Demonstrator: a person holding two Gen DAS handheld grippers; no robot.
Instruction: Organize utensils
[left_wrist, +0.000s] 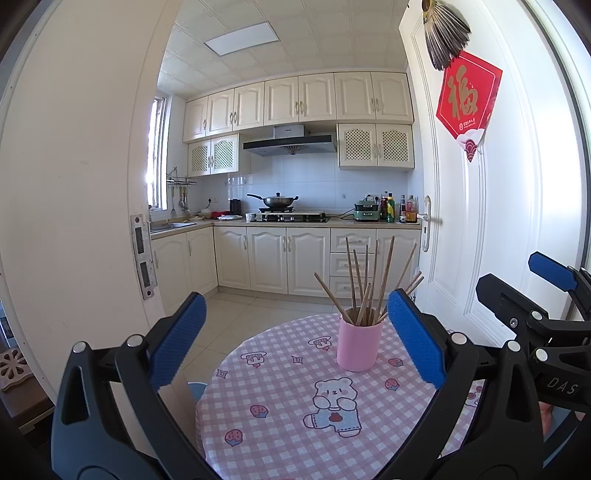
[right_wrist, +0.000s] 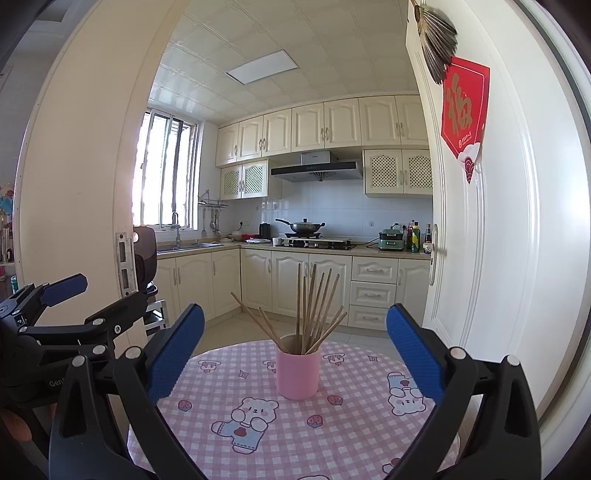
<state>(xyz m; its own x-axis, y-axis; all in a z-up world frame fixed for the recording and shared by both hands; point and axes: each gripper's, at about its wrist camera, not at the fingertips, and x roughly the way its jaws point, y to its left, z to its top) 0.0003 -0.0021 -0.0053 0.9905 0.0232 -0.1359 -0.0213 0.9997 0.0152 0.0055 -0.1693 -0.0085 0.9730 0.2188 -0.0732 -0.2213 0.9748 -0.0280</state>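
Left gripper (left_wrist: 299, 339) spread wide, nothing between its jaws, held above the near-left edge of the round table (left_wrist: 280, 424); its blue pads are ribbed rubber on black plastic arms with silver rivets. Table wears a glossy pink-and-white gingham cover printed with cartoon bears and strawberries. Pink holder cup (left_wrist: 359, 345) stands upright past the table's middle toward the far side, a smooth matte cylinder, open mouth up. In it a bundle of wooden chopsticks (left_wrist: 364, 284), thin straight brown sticks, long axes roughly vertical, lower ends down in the cup, upper ends fanning out: a couple lean far left, most stand near upright, a few tilt right, some low over the rim. In the right wrist view the same cup (right_wrist: 297, 373) sits between the two pads, well apart from both, and the chopsticks (right_wrist: 310, 310) fan the same way. Right gripper (right_wrist: 295, 350) likewise released, jaws wide, empty, beside the left one at the table's near edge; its black frame shows at the right edge of the left view. Far behind: cream panelled kitchen cabinets, a wok on the stove, white door at right with a red paper diamond.
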